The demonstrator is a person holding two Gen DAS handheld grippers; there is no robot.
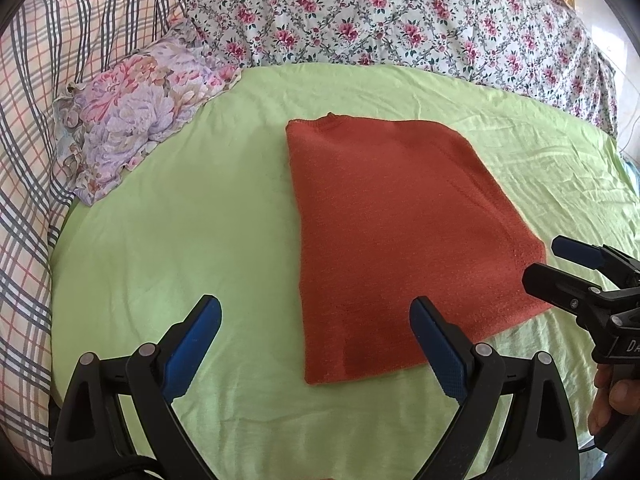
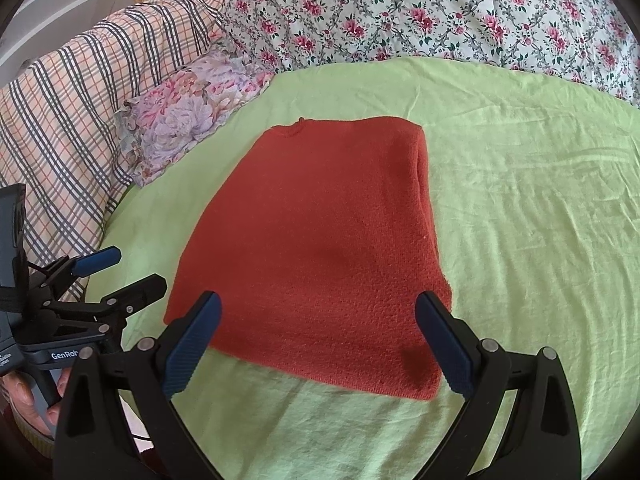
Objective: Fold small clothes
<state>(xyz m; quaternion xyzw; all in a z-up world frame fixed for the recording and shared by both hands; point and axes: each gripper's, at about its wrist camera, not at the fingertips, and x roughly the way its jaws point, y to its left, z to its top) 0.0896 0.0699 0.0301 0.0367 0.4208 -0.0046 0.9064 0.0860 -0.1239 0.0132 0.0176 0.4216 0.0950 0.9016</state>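
Note:
A rust-orange knitted garment (image 1: 400, 232) lies flat, folded into a long panel, on the light green bedsheet (image 1: 180, 240). In the right wrist view the same garment (image 2: 320, 248) shows a doubled fold along its right side. My left gripper (image 1: 316, 320) hovers open over the garment's near left corner, nothing between its blue pads. My right gripper (image 2: 318, 316) is open above the garment's near edge. The right gripper (image 1: 560, 264) also appears at the right edge of the left wrist view, and the left gripper (image 2: 124, 268) shows at the left of the right wrist view.
A floral purple-pink pillow (image 1: 136, 116) lies at the sheet's far left. A plaid blanket (image 1: 36, 120) runs along the left, and a flowered quilt (image 1: 400, 12) is piled at the back. A hand (image 1: 612, 400) holds the right gripper's handle.

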